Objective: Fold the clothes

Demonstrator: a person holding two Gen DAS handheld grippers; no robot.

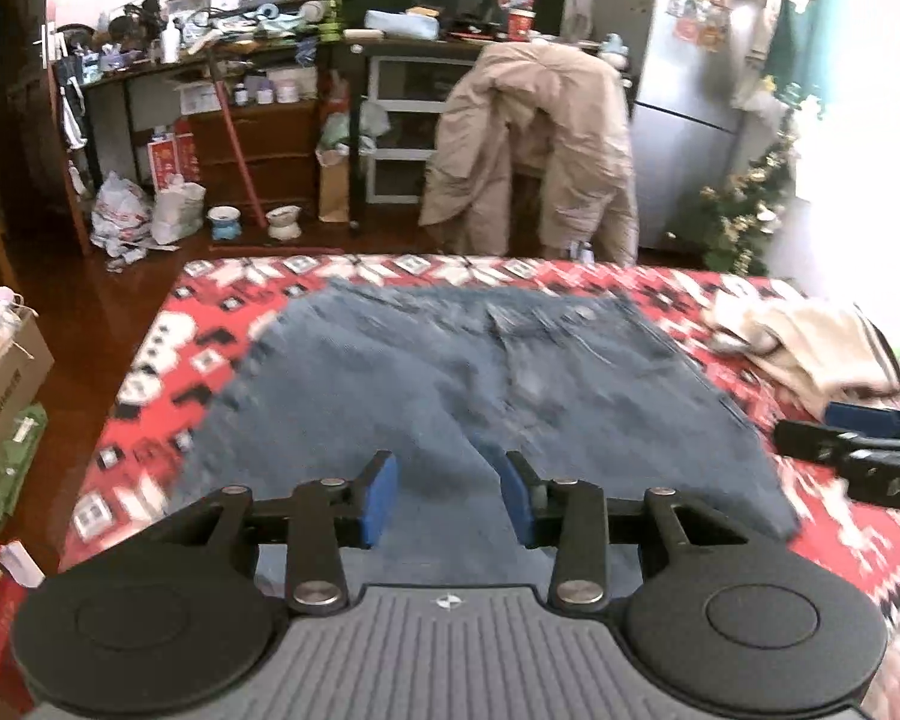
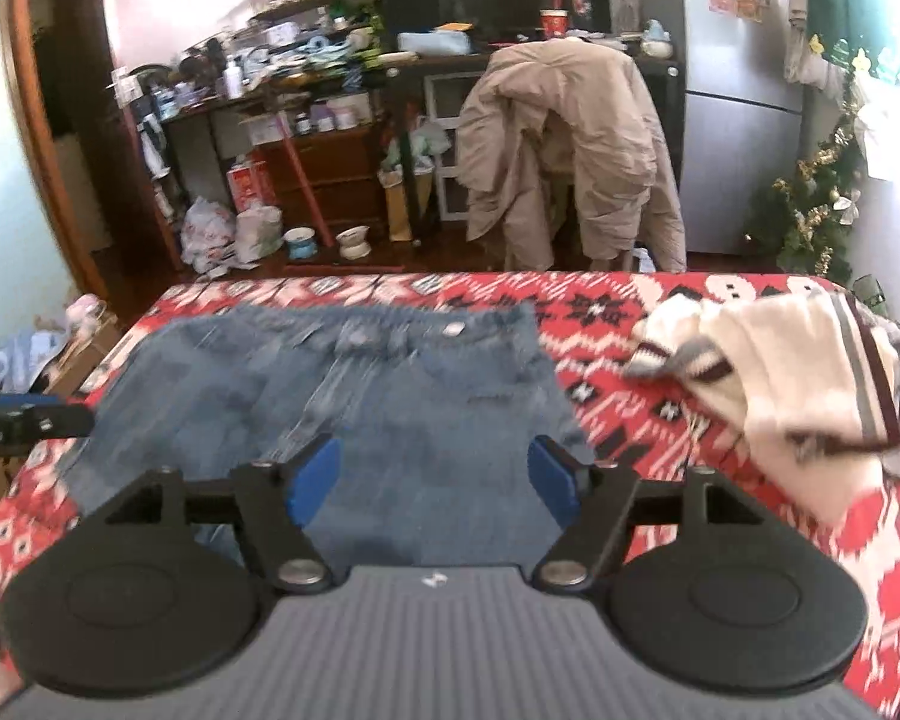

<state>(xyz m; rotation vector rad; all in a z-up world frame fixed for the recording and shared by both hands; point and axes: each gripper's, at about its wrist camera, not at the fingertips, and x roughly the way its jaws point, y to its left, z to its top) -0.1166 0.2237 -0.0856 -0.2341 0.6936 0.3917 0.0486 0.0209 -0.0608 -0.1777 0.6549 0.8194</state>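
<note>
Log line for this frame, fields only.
jeans flat on blanket | left gripper open, empty | right gripper open, empty

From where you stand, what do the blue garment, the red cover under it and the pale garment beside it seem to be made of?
The blue garment looks like denim: faded, matte blue with a metal button at the waistband. The red cover seems a woven or knitted blanket, its pattern in blocky steps. The pale garment looks like soft knit, cream with dark stripes, lying in loose folds. Blur leaves the weaves uncertain.
</note>
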